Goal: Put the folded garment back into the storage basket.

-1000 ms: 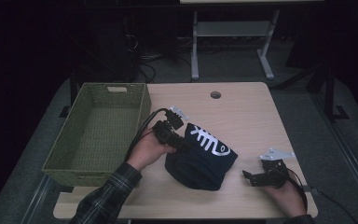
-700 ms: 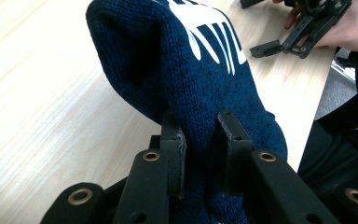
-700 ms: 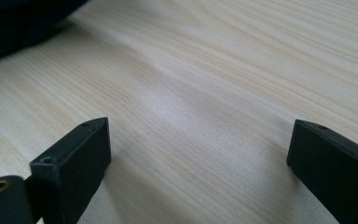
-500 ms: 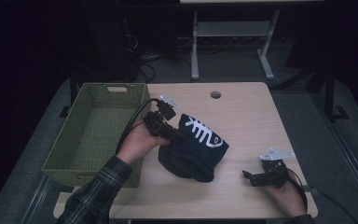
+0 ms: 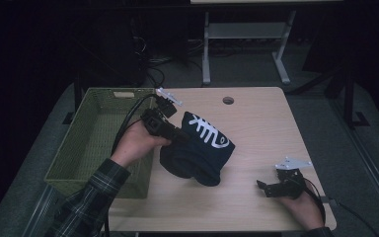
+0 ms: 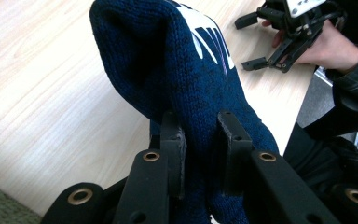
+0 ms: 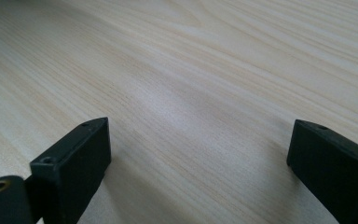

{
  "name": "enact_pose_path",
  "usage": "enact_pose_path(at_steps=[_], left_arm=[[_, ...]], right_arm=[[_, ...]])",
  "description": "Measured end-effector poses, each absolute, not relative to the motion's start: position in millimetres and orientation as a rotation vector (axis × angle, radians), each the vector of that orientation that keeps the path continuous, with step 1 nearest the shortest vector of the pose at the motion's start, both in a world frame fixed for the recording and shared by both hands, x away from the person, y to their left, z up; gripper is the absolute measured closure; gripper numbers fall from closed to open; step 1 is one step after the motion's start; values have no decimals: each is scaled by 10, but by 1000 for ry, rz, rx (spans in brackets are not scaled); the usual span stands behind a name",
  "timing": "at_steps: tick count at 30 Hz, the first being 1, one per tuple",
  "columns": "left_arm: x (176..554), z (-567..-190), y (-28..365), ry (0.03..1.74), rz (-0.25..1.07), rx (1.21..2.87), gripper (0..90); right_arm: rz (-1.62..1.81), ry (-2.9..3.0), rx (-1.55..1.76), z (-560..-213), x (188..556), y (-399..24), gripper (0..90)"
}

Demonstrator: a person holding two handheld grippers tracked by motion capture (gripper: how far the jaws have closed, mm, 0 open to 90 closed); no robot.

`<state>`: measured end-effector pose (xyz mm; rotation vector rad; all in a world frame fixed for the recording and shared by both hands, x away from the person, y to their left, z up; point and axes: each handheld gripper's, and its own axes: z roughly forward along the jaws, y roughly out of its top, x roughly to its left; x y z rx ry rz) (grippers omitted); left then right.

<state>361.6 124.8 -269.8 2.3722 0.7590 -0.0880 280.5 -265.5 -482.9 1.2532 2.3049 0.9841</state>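
Observation:
A dark blue knitted piece with a white fishbone pattern hangs in the air over the table's left half, its lower end sagging toward the wood. My left gripper is shut on its upper left edge. In the left gripper view the two jaws pinch a fold of the knit, with the gripper closed tight on the wool. My right gripper rests on the table near the front right corner. It is open, and bare wood shows between its jaws. It also appears far off in the left gripper view.
A green woven basket stands along the table's left side, right beside the left hand. The wooden table has a round cable hole near its far edge. Dark floor, cables and a white stand lie beyond.
The left hand has risen and drifted left toward the basket, lifting the knitted piece off the table. The right gripper has stayed where it was.

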Motion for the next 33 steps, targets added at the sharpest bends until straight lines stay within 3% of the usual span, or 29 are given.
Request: enact_pose_path(at_steps=[33], left_arm=[[3581, -2183, 2004, 903, 26, 2289, 754]], right_arm=[[982, 2300, 1261, -4829, 2815, -2654, 57]])
